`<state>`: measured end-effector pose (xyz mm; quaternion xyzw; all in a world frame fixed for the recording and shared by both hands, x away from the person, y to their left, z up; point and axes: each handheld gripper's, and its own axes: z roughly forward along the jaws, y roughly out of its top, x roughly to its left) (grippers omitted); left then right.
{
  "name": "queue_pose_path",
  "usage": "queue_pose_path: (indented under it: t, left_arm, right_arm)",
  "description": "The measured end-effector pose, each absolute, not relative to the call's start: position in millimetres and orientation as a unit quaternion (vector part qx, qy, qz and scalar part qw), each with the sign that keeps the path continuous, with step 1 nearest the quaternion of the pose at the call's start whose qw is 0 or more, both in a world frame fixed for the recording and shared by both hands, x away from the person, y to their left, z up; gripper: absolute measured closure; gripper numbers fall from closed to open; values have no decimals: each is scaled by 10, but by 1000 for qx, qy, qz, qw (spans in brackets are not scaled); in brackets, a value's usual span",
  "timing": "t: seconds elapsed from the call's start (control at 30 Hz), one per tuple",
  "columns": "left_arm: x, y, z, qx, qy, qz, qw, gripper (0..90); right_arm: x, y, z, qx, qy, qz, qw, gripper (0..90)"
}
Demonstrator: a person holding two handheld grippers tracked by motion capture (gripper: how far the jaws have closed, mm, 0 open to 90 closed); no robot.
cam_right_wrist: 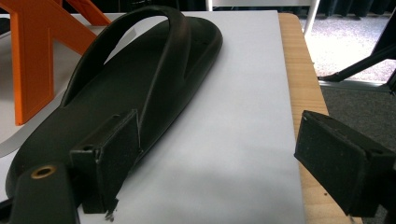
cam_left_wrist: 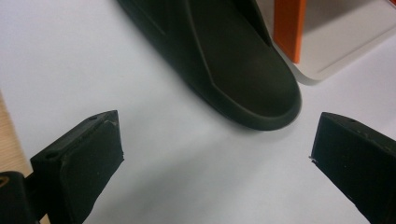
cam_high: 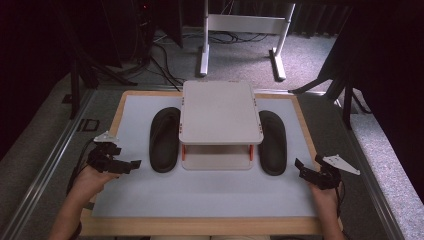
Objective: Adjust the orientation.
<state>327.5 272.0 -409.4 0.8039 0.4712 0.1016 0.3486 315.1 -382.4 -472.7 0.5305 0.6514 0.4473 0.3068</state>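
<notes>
Both grippers, left (cam_high: pixel 131 165) and right (cam_high: pixel 301 167), gape empty beside black rubber slippers (cam_high: pixel 165 139) (cam_high: pixel 272 142) flanking my white two-tier rack (cam_high: pixel 220 112); a shallow heel bite might slip.

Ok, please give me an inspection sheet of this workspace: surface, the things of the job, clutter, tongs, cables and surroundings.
Surface: pale mat on a wood-edged table, flat and bare near the person.
Job's things: left black slipper and right black slipper lie flat on the mat, one at each side of a white two-level rack with orange posts; both untouched.
Clutter: nothing seen.
Tongs: left tongs open, pointing at the left slipper's near end; right tongs open, beside the right slipper's near end.
Cables: a cable trails from each of the tongs; floor cables behind the table.
Surroundings: grey carpet, white table frame, dark stands.
</notes>
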Motion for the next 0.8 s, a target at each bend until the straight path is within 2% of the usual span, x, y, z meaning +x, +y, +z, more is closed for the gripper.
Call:
queue_pose_path:
  t: [0.4, 0.8]
  left_arm:
    - [3524, 2574, -3966, 833, 457, 67, 303, 16]
    - [3794, 2401, -3851, 842, 451, 50, 290, 16]
  right_arm:
    - [3159, -3814, -4732, 533, 652, 442, 309, 136]
    - [3163, -3790, -4745, 528, 656, 438, 315, 136]
